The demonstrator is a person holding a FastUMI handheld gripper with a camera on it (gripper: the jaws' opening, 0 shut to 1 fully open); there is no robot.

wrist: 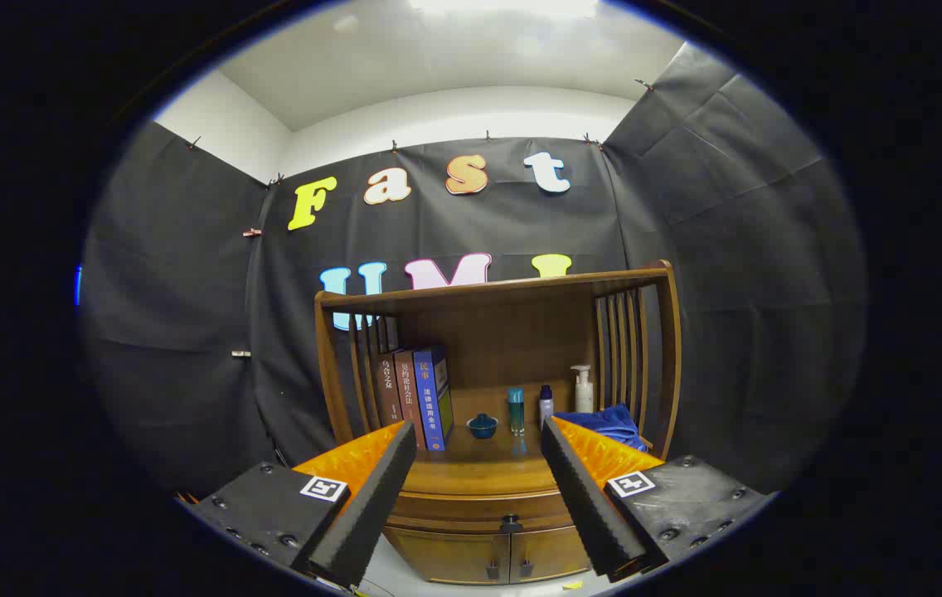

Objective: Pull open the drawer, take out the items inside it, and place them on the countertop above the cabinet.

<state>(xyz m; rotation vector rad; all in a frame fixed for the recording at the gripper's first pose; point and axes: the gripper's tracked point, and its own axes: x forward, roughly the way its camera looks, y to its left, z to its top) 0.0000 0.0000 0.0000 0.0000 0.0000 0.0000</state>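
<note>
While I hold the rig well back from the furniture, my gripper hangs in the air with its two fingers spread wide apart and nothing between them. Beyond the fingers stands the wooden cabinet, and I see its drawer pushed fully in, a dark knob at the middle of its front. Below the drawer sit two small doors, closed, each with a dark handle near the seam where they meet. Above the drawer runs the countertop, roofed by a wooden hutch with slatted sides. On the countertop, toward the left slats, three books stand upright, pressed side by side. Just right of them rests a small blue bowl, then a teal bottle, then a small dark-capped bottle, each standing apart from the next. Farther back by the right slats stands a white pump bottle, and a blue cloth lies bunched just beside it. Whatever the drawer holds is hidden from me.
</note>
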